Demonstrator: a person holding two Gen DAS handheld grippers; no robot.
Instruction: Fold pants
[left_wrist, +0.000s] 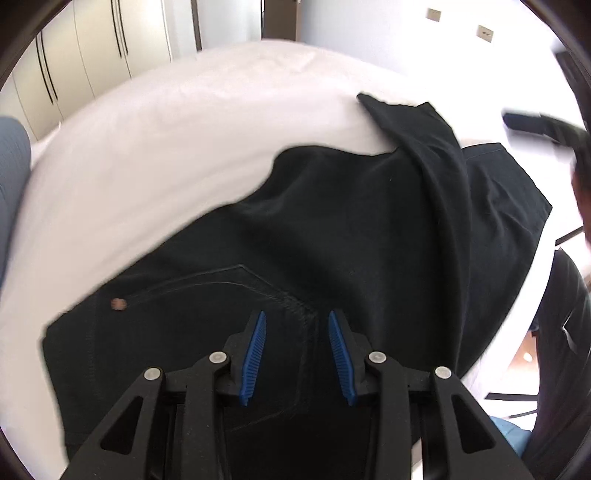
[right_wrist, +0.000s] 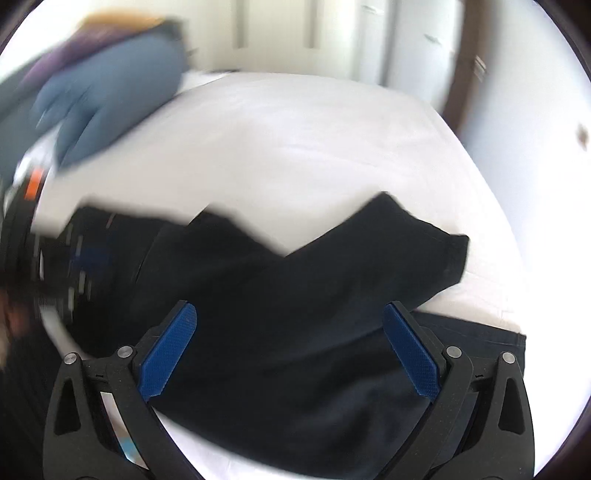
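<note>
On white bed (left_wrist: 184, 122), pants (left_wrist: 332, 229), wardrobe (left_wrist: 92, 48) behind

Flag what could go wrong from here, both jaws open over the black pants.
1. One leg of the pants lies crossed over the other; folding now may lock in that twist.
2. The left gripper hovers at the seat seam, so it might pinch several layers.
3. The right gripper view is motion-blurred; its grasp could land off the hem.
</note>
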